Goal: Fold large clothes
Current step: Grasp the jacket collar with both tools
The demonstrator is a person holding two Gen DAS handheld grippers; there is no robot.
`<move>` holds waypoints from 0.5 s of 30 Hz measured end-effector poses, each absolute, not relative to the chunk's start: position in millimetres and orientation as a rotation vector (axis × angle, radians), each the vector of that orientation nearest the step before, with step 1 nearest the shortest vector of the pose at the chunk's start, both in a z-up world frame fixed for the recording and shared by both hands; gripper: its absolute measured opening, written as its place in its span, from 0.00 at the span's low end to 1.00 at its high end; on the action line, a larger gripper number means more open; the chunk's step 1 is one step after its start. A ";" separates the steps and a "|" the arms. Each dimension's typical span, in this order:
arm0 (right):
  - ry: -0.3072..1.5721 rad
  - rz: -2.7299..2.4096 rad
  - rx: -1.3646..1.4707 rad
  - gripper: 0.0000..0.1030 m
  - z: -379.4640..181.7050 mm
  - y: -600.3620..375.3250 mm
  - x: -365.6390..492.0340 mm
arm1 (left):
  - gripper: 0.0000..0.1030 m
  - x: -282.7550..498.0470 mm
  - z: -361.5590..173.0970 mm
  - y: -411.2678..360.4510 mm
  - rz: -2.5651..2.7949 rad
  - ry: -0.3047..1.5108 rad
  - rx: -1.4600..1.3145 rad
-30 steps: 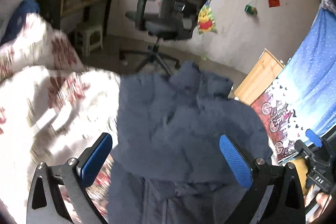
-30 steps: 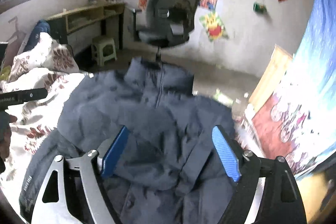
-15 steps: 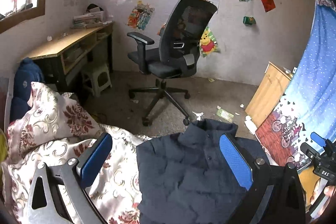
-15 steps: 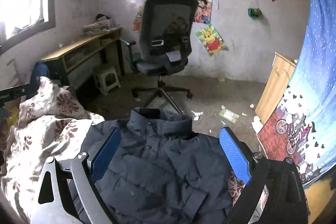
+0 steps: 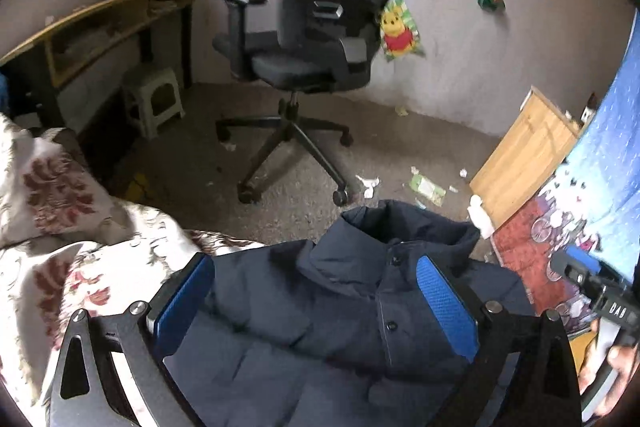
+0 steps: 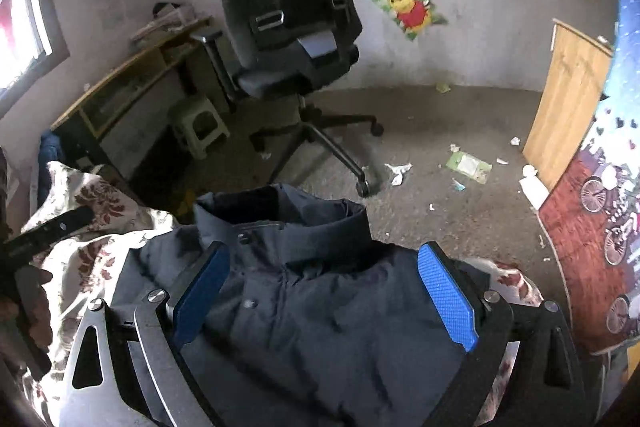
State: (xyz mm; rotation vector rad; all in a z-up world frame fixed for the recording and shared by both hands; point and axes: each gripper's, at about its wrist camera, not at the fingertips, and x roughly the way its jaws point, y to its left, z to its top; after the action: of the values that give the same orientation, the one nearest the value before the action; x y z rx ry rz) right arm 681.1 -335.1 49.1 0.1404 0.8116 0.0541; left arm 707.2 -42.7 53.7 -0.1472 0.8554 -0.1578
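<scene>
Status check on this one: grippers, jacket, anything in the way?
Left gripper open, empty. Right gripper open, empty. Navy jacket flat on floral bedspread, collar at bed edge, front up. Nothing on it.

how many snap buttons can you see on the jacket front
3 in the right wrist view: one snap on the collar, one below the collar, one lower on the jacket placket. More may be hidden lower down.

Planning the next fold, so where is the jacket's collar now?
In both wrist views the collar sits at the jacket's far end, at the floral bedspread's edge, toward the office chair.
</scene>
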 end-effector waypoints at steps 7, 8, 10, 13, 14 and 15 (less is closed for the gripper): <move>0.856 0.068 0.200 0.84 4.2 -344.9 739.3 | 0.73 757.3 16.5 -79.8 -0.132 0.941 -0.076; 0.860 0.066 0.207 0.83 -1.5 -346.9 745.3 | 0.70 762.2 13.2 -81.2 -0.134 0.948 -0.085; 0.880 0.070 0.212 0.78 -12.4 -349.5 756.3 | 0.65 773.8 5.3 -84.5 -0.129 0.964 -0.098; 0.916 0.080 0.210 0.70 -25.0 -351.2 772.4 | 0.52 790.7 -7.0 -91.9 -0.127 1.003 -0.096; 0.929 0.082 0.205 0.70 -29.0 -351.0 779.1 | 0.45 795.1 -10.4 -94.1 -0.133 1.018 -0.095; 0.944 0.075 0.195 0.69 -32.8 -350.3 785.7 | 0.40 799.6 -14.7 -96.0 -0.129 1.040 -0.088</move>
State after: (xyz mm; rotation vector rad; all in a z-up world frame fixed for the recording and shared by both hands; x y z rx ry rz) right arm 785.7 -350.3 -32.8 0.1953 0.9437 0.0754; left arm 799.6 -96.0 -14.7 -0.0879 1.0397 -0.1292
